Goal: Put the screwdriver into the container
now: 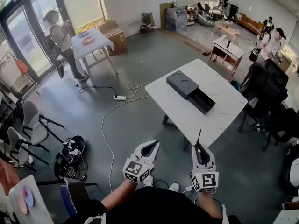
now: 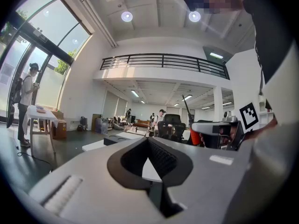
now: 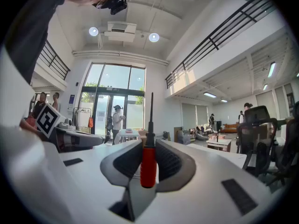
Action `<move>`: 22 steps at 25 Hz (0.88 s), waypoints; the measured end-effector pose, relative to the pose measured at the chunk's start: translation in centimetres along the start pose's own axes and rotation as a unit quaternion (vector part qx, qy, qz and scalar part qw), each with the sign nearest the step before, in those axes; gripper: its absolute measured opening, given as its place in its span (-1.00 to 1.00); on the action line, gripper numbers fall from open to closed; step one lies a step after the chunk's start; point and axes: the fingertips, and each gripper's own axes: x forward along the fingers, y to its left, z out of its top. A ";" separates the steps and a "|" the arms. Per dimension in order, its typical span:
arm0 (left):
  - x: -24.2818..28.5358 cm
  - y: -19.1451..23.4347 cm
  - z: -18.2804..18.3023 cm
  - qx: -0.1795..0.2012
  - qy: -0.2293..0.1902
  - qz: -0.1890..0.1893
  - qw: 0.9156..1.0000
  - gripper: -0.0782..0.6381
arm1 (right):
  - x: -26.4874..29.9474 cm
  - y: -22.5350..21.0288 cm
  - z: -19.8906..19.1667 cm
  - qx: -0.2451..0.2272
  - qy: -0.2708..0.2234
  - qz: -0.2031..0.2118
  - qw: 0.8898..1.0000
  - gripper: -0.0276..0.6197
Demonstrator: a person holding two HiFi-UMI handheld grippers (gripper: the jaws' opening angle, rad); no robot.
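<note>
Your right gripper (image 3: 148,143) has its jaws clenched on the slim screwdriver with a red plastic handle and a thin black metal shaft (image 3: 148,166). The handle lies along the jaws between the ribbed black pads, and the shaft runs straight out past the jaw tips. In the head view that shaft points toward the flat black rectangular container (image 1: 189,90), which lies on the white rectangular surface (image 1: 187,118). The screwdriver is up in the air on your side of the container, well apart from it and not touching the surface. The container has a round recess in its lid, and its drawer is slid out at the end nearer your right gripper, showing a dark hollow. Your left gripper (image 1: 154,144) is held level just beside the right one, about as far back from the container. Its jaws are closed tip to tip with nothing between the pads, leaving only a small gap behind the tips. Well beyond the container and off to its left, a person in a cap (image 1: 58,31) stands at a small pale table (image 1: 100,43) by the glass doors. A white cable (image 1: 110,120) trails over the grey floor to the container's left
</note>
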 end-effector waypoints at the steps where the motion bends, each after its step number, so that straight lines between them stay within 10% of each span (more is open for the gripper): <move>1: 0.0 0.1 0.0 0.001 0.000 -0.001 1.000 -0.76 | 0.1 0.1 0.0 -0.001 -0.001 0.001 1.000 -0.65; 22: -2.1 3.0 0.7 0.002 -0.008 -0.001 1.000 -0.76 | 1.9 3.4 1.6 0.029 -0.035 0.013 0.999 -0.65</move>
